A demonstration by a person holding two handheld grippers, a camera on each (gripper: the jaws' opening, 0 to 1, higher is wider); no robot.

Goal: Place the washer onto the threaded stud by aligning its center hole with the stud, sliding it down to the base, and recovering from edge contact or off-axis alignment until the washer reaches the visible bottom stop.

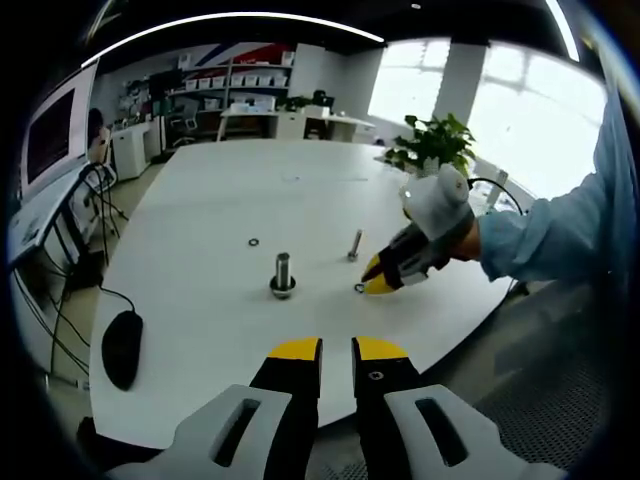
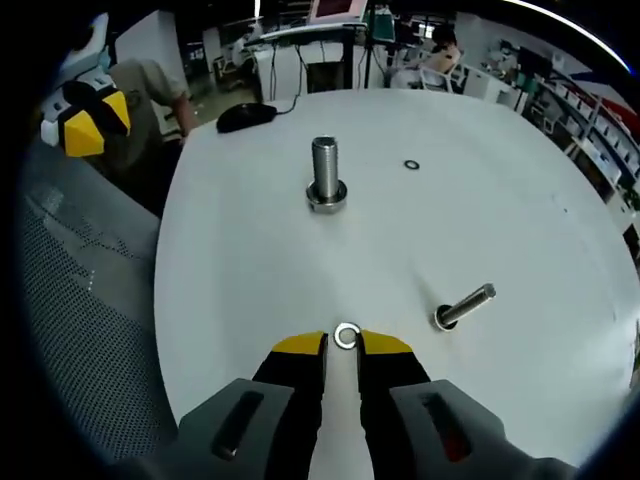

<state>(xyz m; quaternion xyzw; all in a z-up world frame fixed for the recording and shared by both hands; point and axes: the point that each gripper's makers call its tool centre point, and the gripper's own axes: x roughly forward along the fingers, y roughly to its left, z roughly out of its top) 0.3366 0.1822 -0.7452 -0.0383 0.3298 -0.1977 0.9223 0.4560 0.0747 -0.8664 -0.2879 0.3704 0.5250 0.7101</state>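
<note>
Left gripper view, L to R: black computer mouse [image 1: 122, 347] near the edge of the white oval bench [image 1: 200, 220]. A small dark ring-shaped washer [image 1: 253, 242] lies flat further in. Upright threaded steel stud on a hex base [image 1: 282, 274] stands mid-bench, nothing on it. A second steel bolt [image 1: 355, 245] stands apart to its right. The left claw [image 1: 336, 348], yellow-tipped w/ black jaws, hangs over the near edge, jaws a narrow gap apart, holding nothing. The right claw [image 1: 372, 285] comes in from the right in a gloved hand [image 1: 440, 205], tips down at the bench by a small steel washer [image 1: 359, 288].

Right gripper view, L to R: left claw [image 2: 85, 125] shows at upper left, off the bench. Mouse [image 2: 245, 116] at the far edge. Stud [image 2: 326, 176] upright, bare. The steel washer [image 2: 346, 336] lies flat on the bench just at the right claw [image 2: 343, 345] tips, jaws slightly parted either side of it; grip not clear. Dark washer [image 2: 411, 164] beyond. Second bolt [image 2: 464, 306] appears tilted at right.

No containers seen.
</note>
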